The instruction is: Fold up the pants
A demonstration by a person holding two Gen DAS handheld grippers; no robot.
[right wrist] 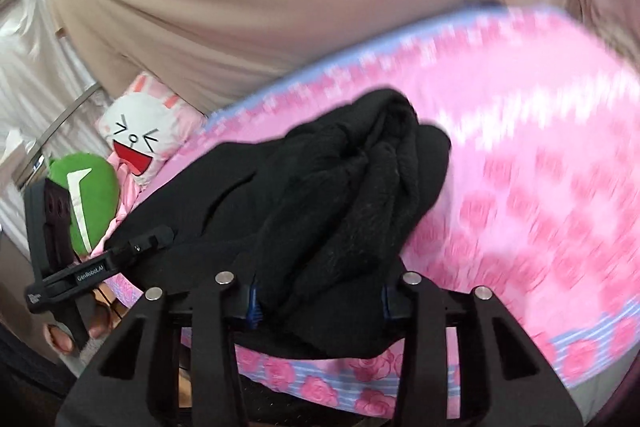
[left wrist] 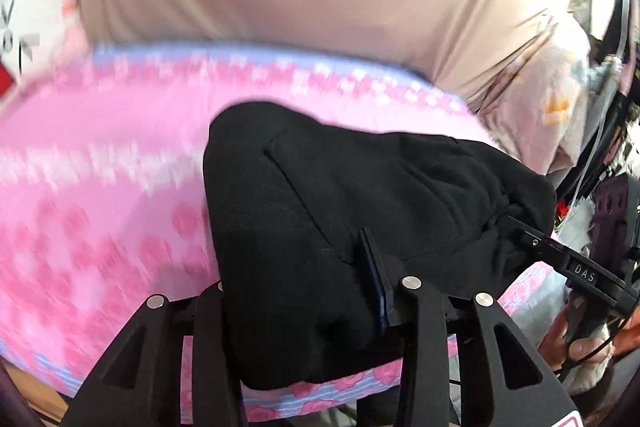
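pants [left wrist: 360,195] black, bunched, seemingly fleecy

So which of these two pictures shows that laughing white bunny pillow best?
The right wrist view: the bunny pillow shows its whole laughing face, sharp, beside a green cushion. The left wrist view catches only a blurred sliver of it at the left edge.

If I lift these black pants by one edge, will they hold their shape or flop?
Probably flop: the black pants lie in soft bunched folds on the pink bedspread. The fuzzy fabric looks thick, so likely grippy rather than slippery. Both grippers, left gripper and right gripper, clamp cloth.
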